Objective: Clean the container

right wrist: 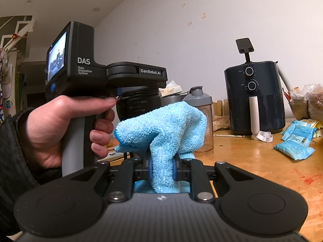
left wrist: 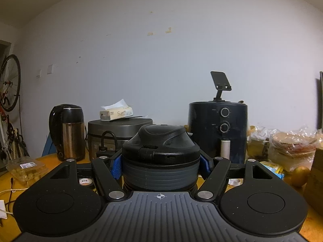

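The task stands at its start: the bottle (left wrist: 160,161) is gripped and the cloth (right wrist: 163,131) is ready, but the cloth does not yet touch the bottle, so wiping is judged still to be done. The left claw (left wrist: 160,166) is clamped on the bottle just under its dark lid (left wrist: 161,143); the blue pads (left wrist: 116,167) press on the ribbed grey collar from both sides, and the jaws stand only as far apart as the collar's width. In the right wrist view a hand (right wrist: 60,129) holds the left claw's handle, and the dark body of the bottle, with measuring marks on it, hangs below the claw, level with the cloth and just behind it; whether its base rests on the table (right wrist: 262,161) cannot be told. The right claw (right wrist: 162,171) is pressed nearly together and pinches the blue cloth, which bunches up above the pads and droops to either side. A second bottle with a grey lid (right wrist: 198,95) stands on the table behind the cloth, beside an air fryer (right wrist: 254,96). What remains, by this judgement: bring the cloth to the bottle's wall, rub it over, then set the bottle down.
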Available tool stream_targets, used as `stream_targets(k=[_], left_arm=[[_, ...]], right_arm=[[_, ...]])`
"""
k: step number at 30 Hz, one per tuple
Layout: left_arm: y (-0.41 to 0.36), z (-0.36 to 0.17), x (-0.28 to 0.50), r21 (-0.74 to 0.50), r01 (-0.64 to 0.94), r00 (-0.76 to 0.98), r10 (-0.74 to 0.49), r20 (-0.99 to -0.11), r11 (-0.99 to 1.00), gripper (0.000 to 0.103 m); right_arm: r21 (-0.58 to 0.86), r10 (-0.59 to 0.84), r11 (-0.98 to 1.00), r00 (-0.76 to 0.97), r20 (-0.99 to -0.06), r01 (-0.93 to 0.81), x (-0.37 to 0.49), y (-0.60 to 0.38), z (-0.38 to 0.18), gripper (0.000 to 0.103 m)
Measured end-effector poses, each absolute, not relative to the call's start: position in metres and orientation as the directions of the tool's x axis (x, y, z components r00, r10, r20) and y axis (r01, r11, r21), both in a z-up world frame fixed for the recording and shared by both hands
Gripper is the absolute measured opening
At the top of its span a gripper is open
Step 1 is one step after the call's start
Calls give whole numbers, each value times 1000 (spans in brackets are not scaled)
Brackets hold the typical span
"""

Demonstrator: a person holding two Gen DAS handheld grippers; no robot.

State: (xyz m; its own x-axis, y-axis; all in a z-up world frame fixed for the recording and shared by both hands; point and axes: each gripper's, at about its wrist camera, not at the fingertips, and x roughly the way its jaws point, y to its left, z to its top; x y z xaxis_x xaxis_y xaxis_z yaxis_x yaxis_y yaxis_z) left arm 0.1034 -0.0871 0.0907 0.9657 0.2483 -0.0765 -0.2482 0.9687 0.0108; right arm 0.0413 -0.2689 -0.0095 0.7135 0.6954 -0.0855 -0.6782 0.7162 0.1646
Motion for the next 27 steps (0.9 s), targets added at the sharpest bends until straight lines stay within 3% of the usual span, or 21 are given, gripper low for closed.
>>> stream_targets(k=[27], left_arm=[[-55,84,102,11,23,999,-23,-42,1000,68]], right_arm=[[167,701,711,707,-95,-683,42,-263,-11,15]])
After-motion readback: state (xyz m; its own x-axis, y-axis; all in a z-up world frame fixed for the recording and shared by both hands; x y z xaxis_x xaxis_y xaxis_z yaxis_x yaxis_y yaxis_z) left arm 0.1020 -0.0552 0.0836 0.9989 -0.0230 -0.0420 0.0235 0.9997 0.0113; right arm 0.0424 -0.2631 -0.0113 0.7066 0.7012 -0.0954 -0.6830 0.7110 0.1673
